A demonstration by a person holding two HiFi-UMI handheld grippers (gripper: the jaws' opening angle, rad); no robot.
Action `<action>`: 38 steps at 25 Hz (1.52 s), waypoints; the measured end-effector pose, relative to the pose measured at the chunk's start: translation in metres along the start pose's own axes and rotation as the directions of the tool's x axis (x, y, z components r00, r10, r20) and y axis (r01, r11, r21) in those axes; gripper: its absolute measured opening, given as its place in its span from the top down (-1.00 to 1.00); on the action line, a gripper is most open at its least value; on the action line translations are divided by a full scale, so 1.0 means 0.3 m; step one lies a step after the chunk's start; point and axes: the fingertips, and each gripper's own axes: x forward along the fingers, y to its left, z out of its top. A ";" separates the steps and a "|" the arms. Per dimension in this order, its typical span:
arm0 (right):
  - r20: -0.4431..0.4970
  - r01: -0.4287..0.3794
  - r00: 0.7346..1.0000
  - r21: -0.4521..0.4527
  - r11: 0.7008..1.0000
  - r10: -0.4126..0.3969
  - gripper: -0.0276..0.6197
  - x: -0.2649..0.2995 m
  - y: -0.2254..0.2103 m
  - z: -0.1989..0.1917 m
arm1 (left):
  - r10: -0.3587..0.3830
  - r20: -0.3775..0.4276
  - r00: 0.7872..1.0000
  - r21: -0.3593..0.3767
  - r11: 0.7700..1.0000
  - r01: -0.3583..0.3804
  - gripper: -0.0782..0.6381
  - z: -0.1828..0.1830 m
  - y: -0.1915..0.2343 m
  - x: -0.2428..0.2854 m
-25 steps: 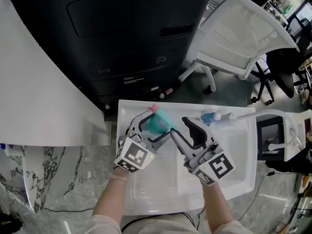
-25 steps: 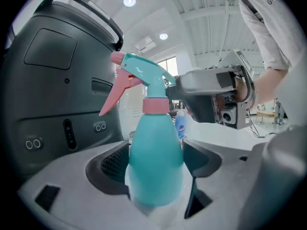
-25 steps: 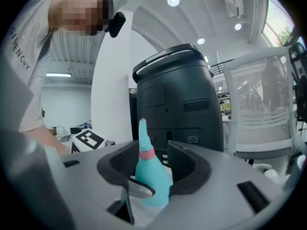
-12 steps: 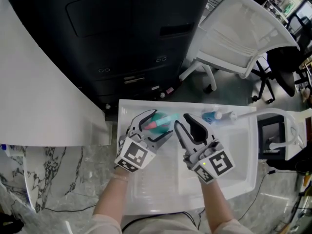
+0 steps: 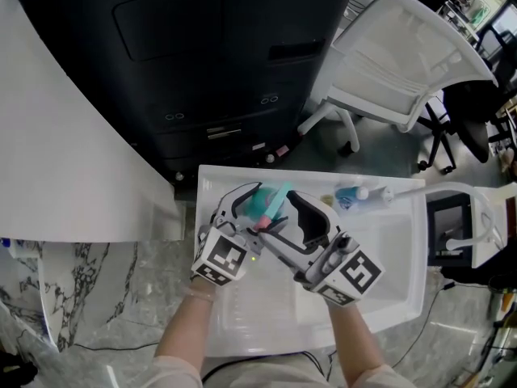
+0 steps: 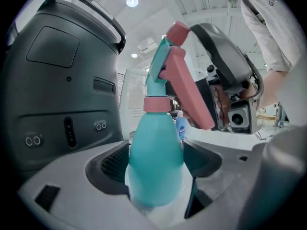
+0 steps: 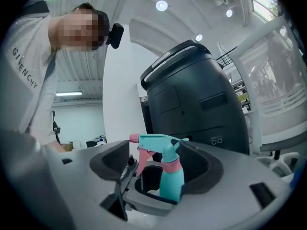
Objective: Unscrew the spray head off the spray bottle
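A teal spray bottle with a pink collar stands upright between the jaws of my left gripper, which is shut on its body. Its teal spray head with pink trigger and nozzle sits on the bottle's neck. My right gripper reaches in from the right. Its jaws have just been opening and stand wide apart on either side of the spray head, with a gap on both sides. In the right gripper view the bottle shows in the middle of that gripper.
Both grippers work over a white tray. A small bottle with a blue label lies at its far edge. Beyond it stand a large black machine and a white chair. A white device sits at the right.
The right gripper has shifted left to the bottle's top and its jaws now stand wider than half a second ago. The spray head has turned. The left gripper has stayed put.
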 end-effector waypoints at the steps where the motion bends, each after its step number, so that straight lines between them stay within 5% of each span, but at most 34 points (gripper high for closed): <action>1: -0.011 0.012 1.000 -0.024 1.000 -0.012 -0.09 0.004 -0.001 -0.003 | 0.001 0.004 1.000 0.002 1.000 -0.001 -0.20 0.005 0.001 0.001; 8: -0.091 0.107 0.988 -0.189 0.976 -0.126 0.01 0.002 -0.015 -0.048 | 0.006 0.014 1.000 0.005 1.000 -0.006 -0.20 0.010 0.004 0.005; 17: -0.060 0.201 0.977 -0.099 0.975 -0.207 0.09 -0.135 -0.101 -0.054 | 0.016 0.012 1.000 0.002 1.000 -0.016 -0.20 0.016 0.007 0.002; 27: -0.022 0.359 0.932 -0.098 0.928 -0.363 0.52 -0.163 -0.172 -0.035 | 0.023 0.006 1.000 -0.009 1.000 -0.023 -0.20 0.005 0.003 0.005; 33: 0.023 0.278 0.960 -0.110 0.954 -0.277 0.58 -0.153 -0.068 -0.009 | 0.024 0.007 1.000 -0.010 1.000 -0.024 -0.20 0.007 0.004 0.005; 38: -0.010 0.192 0.981 -0.072 0.979 -0.194 0.09 -0.071 -0.042 -0.035 | 0.026 0.015 1.000 -0.005 1.000 -0.026 -0.20 0.012 0.005 0.004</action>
